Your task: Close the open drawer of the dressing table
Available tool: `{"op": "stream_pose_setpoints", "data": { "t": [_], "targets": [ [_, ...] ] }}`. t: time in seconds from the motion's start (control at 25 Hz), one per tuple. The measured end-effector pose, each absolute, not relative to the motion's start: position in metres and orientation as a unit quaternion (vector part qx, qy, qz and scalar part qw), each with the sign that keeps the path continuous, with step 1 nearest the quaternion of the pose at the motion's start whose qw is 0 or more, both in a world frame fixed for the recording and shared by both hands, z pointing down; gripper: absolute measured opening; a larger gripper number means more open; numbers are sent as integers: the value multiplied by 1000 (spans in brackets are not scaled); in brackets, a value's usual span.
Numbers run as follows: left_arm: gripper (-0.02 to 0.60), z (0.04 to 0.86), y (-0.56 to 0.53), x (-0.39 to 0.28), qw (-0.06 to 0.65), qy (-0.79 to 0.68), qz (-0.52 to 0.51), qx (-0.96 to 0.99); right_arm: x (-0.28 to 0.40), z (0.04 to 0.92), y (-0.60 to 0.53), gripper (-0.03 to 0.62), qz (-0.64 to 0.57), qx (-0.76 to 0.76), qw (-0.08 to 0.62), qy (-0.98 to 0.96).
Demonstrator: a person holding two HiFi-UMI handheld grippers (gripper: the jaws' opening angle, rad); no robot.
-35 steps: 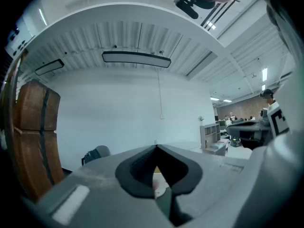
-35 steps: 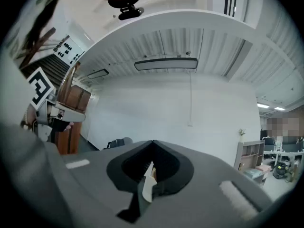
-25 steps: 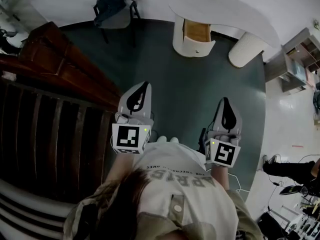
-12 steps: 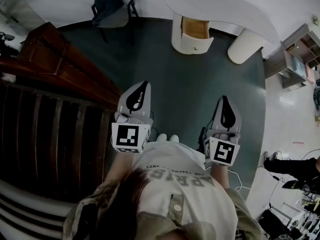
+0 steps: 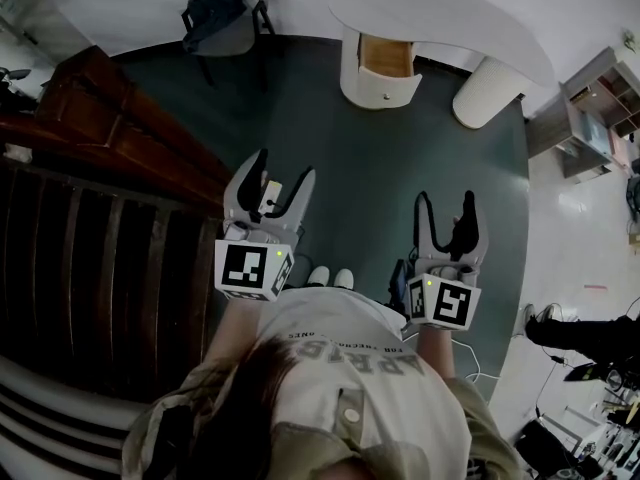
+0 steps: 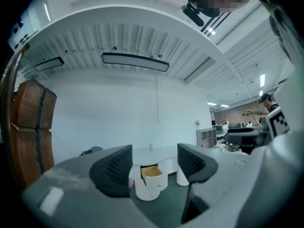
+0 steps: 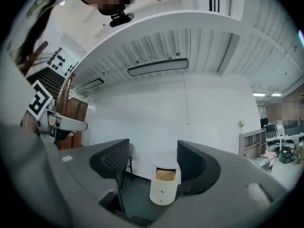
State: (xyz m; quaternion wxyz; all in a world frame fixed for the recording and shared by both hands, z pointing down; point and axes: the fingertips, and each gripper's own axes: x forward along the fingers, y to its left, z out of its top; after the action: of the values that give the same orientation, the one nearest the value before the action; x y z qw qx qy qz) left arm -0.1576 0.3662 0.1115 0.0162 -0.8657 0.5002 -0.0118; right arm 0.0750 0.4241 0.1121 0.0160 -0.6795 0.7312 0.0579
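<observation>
The white dressing table stands far ahead across the dark floor. Its top drawer is pulled out of the round pedestal and shows a wooden inside. My left gripper and right gripper are held level near my body, well short of the table. Both have just been opening and now stand open with nothing between their fingers. In the left gripper view the drawer shows between the jaws of the left gripper. The right gripper view frames the drawer between the jaws of the right gripper.
A chair with a dark bag stands at the back left. A dark wooden cabinet and railing run along the left. The table's second round leg is right of the drawer. Shelves and cables lie to the right.
Both grippers' jaws have gone from shut to wide open. The hands have hardly moved.
</observation>
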Motion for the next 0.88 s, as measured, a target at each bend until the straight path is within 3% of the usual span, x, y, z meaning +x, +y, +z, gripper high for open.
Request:
{"op": "stream_pose_setpoints", "data": {
  "t": [0.88],
  "targets": [
    [302, 154, 349, -133, -11, 526, -75, -847, 113, 152, 400, 319, 13, -669, -13, 743]
  ]
}}
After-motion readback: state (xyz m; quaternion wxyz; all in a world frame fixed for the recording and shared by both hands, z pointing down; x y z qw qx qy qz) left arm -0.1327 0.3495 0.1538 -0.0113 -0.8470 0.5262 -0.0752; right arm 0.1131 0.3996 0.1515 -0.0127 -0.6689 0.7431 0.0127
